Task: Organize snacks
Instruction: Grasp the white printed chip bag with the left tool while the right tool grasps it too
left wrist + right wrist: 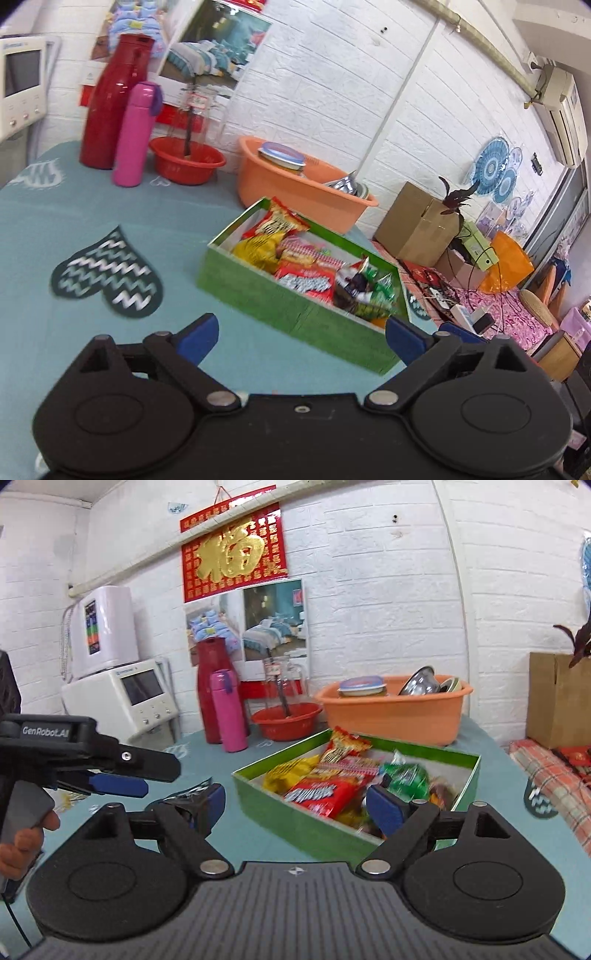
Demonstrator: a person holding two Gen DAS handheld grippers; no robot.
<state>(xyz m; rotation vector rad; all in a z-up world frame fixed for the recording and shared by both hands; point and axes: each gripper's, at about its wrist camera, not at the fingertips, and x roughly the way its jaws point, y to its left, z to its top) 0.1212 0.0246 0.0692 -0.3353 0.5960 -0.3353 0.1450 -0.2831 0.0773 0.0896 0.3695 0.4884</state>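
A green box (280,299) lies open on the teal tablecloth and holds several snack packets, among them a red packet (306,282), a yellow one (258,251) and a green one (380,291). My left gripper (301,338) hangs open just short of the box's near wall, with nothing between its blue pads. In the right wrist view the same box (332,830) sits ahead and slightly right, its red packet (317,794) in front. My right gripper (297,808) is open and empty. A shiny dark packet (192,792) lies on the cloth behind its left finger. The left gripper (147,775) shows side-on at the left.
Behind the box stand an orange basin (391,716) with dishes, a red basin (288,720), a pink bottle (229,712) and a red flask (210,690). A white appliance (125,698) is at the back left. A cardboard box (413,225) lies past the table's right edge.
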